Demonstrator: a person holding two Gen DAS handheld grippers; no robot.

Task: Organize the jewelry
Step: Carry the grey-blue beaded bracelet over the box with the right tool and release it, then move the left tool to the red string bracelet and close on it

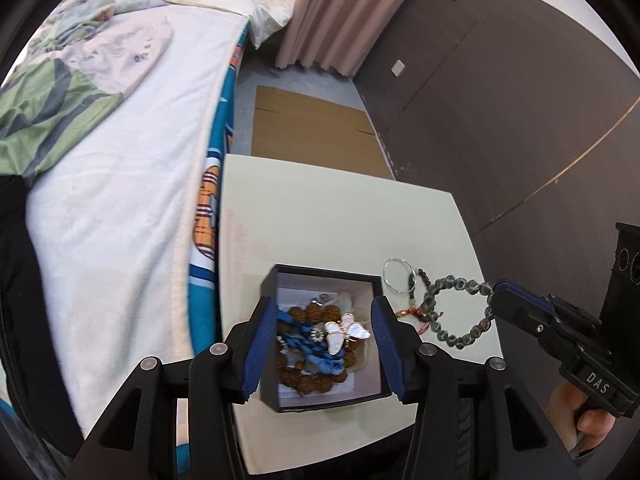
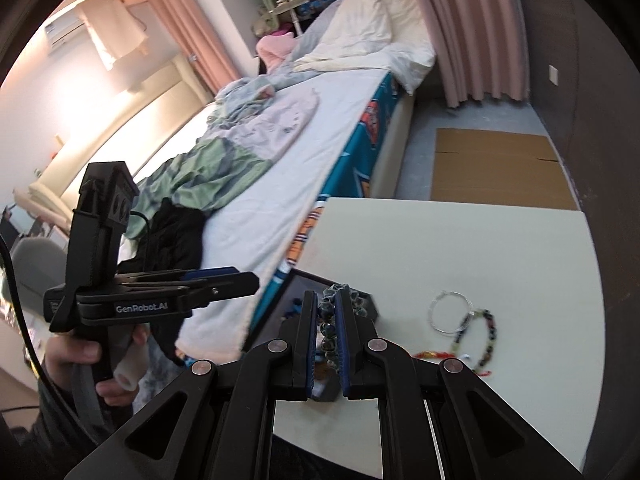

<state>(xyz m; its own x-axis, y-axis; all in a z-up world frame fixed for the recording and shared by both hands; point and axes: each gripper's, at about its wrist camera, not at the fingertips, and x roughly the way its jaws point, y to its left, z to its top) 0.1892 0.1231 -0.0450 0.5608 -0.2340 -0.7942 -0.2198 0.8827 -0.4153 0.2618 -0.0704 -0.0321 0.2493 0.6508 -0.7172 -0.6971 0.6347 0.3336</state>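
A black jewelry box (image 1: 280, 276) stands open on the cream table (image 1: 340, 208). It holds a brown bead bracelet (image 1: 320, 314), a blue cord piece (image 1: 308, 340) and a white butterfly brooch (image 1: 346, 332). My left gripper (image 1: 322, 312) is open, its fingers on either side of the box. My right gripper (image 2: 329, 312) is shut on the grey bead bracelet (image 2: 326, 312), which shows in the left wrist view (image 1: 456, 308) lifted beside the box. A silver hoop (image 1: 398, 276), a dark bead string (image 2: 486, 332) and a red cord (image 1: 412, 314) lie on the table to the right.
A bed with a white sheet (image 1: 120, 200) and rumpled clothes runs along the table's left edge. Flat cardboard (image 1: 312, 128) lies on the floor beyond the table. A dark wall (image 1: 500, 100) is to the right. Pink curtains (image 2: 472, 32) hang at the back.
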